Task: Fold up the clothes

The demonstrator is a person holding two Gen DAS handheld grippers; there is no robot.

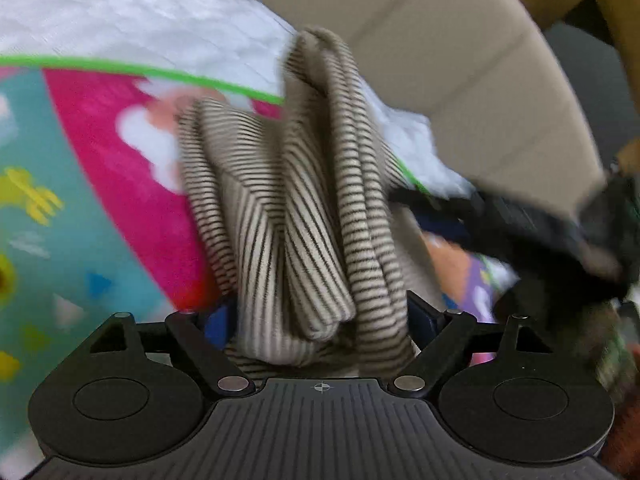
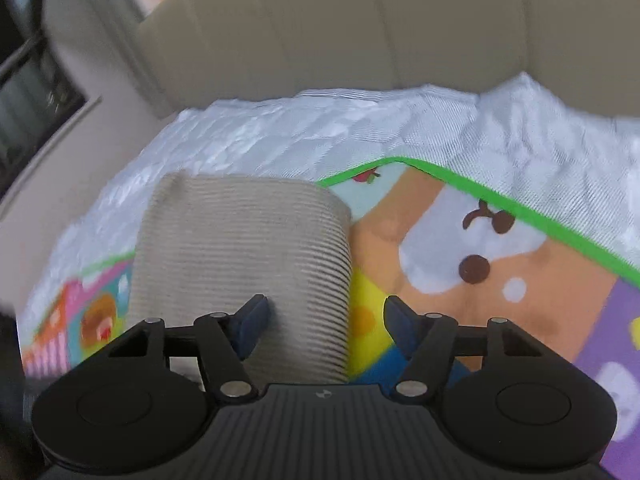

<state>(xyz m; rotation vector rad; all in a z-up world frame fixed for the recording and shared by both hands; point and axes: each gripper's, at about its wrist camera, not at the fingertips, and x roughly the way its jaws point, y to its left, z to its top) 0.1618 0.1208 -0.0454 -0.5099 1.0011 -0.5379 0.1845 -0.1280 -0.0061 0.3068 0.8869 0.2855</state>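
bunching up between the jaws of the left gripper, the striped top is standing in tall folds that run from near to far, its long axis pointing away toward the beige headboard. those jaws are standing wide with cloth filling the gap, but whether the pads are pressing on it i cannot tell. the right gripper is released over the top's near right edge, only its left pad touching the fabric, likely lining up a pinch. the top is lying on the colourful play mat, placed there as a flat folding surface over the white quilt.
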